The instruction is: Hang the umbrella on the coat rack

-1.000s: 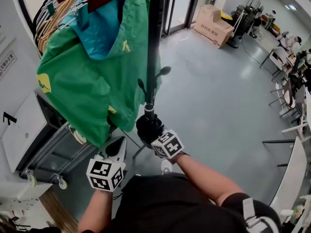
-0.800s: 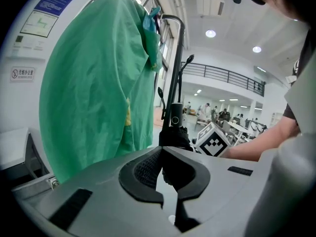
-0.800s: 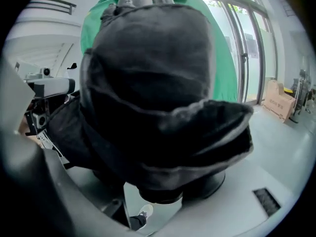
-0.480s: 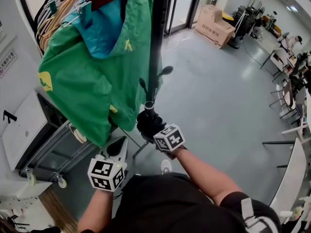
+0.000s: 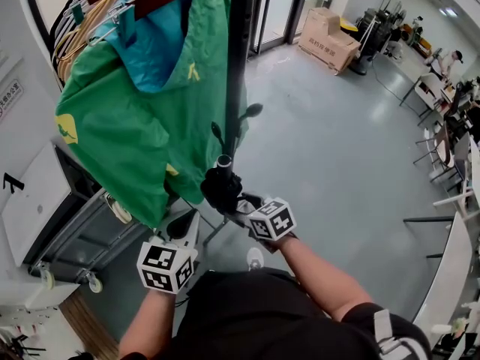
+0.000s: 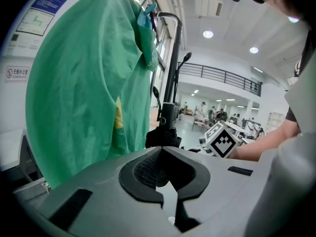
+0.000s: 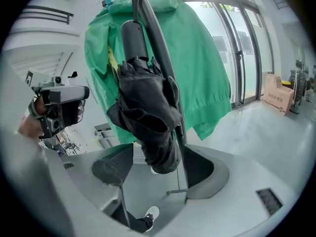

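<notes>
A folded black umbrella [image 5: 221, 188] hangs close against the coat rack's black pole [image 5: 238, 66], just below its knobbed hooks [image 5: 252, 111]. In the right gripper view the umbrella [image 7: 148, 112] dangles between the wide-spread jaws of my right gripper [image 7: 155, 169]. The pads stand clear of the fabric. From the head view, my right gripper [image 5: 241, 203] sits just right of the umbrella. My left gripper [image 5: 182, 225] is lower left, shut and empty. The left gripper view shows the umbrella [image 6: 163, 137] ahead of that gripper [image 6: 160, 154]. I cannot see what the umbrella hangs from.
A green garment [image 5: 135, 126] with teal lining hangs on the rail left of the pole, beside several hangers. A wheeled metal cart [image 5: 82, 231] stands below it. A cardboard box [image 5: 330, 36] sits by the glass doors, and chairs and tables [image 5: 442, 148] line the right side.
My right gripper's jaws have spread off the umbrella and the hand has drawn back to the right. The umbrella stays hanging by the pole. The left gripper has kept still.
</notes>
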Demonstrator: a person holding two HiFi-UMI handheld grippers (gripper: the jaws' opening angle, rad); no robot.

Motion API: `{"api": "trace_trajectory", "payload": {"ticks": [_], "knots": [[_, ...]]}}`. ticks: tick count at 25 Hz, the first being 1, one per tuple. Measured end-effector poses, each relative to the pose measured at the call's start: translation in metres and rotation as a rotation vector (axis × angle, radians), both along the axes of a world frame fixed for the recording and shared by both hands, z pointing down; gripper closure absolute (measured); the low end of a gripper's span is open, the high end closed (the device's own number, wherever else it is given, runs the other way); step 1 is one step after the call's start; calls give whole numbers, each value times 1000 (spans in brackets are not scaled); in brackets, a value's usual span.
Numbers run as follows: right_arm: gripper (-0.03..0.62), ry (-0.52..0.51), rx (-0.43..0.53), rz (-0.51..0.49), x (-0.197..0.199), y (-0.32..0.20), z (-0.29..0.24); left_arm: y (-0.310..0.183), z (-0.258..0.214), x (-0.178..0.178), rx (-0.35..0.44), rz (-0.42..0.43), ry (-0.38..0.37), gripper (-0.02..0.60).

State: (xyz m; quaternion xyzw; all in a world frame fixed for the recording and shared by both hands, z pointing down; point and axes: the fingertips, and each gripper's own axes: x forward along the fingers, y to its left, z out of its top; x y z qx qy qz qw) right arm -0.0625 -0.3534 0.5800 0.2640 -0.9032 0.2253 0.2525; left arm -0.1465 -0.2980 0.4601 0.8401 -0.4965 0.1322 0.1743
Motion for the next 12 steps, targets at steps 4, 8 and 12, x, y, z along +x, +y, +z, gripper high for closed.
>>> {"api": "trace_trajectory", "payload": {"ticks": [4,8,12], "knots": [[309,-28,22,27,11,4,-16,-2,-2,4,7,10,4,566],[310,-93,59,62,19,8,-46,-6,-8,7,24,22,9,566],[310,-170,97,73,23,15,-79,-9,-12,12,33,36,17,565]]}}
